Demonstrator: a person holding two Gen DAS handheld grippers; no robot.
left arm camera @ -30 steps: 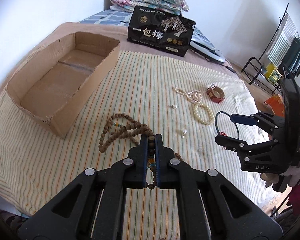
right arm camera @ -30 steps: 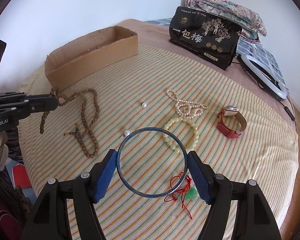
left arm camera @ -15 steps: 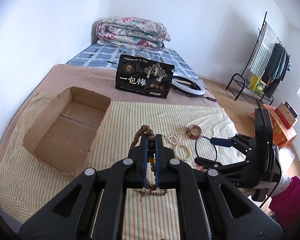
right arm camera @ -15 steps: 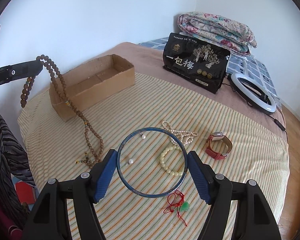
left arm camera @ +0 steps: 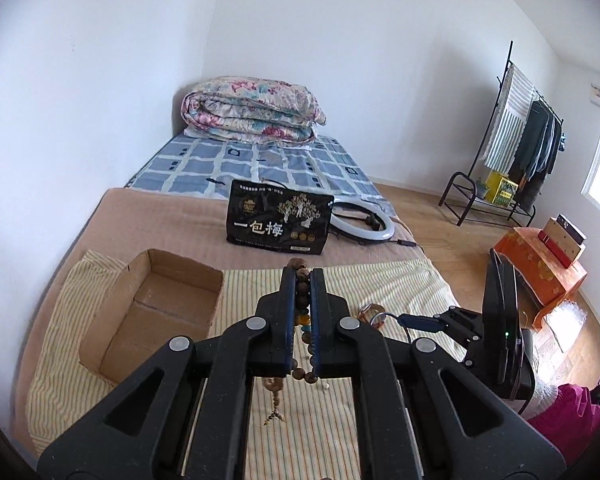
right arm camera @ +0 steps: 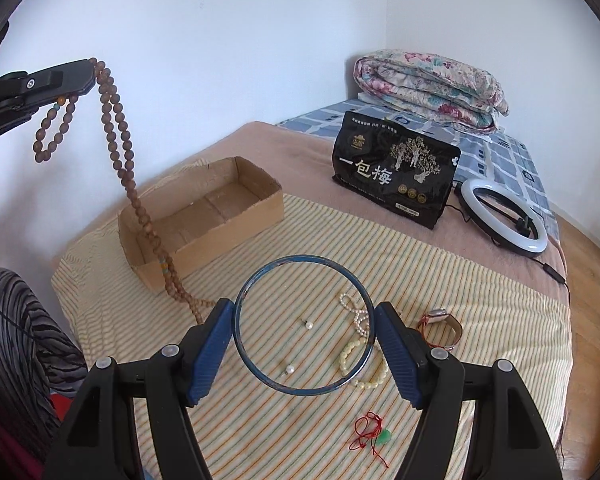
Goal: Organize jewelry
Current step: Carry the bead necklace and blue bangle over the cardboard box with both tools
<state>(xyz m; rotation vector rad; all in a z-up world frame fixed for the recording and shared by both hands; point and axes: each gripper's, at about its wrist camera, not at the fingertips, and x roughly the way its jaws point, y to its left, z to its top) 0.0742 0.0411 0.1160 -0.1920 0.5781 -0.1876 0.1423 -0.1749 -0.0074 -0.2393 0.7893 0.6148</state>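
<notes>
- now my left gripper (left arm camera: 302, 280) is raised, jaws clamped on the wooden beads (right arm camera: 116, 120), which trail down onto the striped cloth (right arm camera: 260, 248) beside the cardboard box (right arm camera: 204, 216).
- my right gripper (right arm camera: 305, 322) pinches the blue bangle (right arm camera: 260, 376) above the pearls (right arm camera: 356, 312).

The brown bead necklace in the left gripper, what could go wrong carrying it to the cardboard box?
The brown bead necklace hangs long from the left gripper, its tail on the striped cloth. It may snag the cardboard box wall or drag. The right gripper clamps the blue bangle only by its edges; it could pop out.
</notes>
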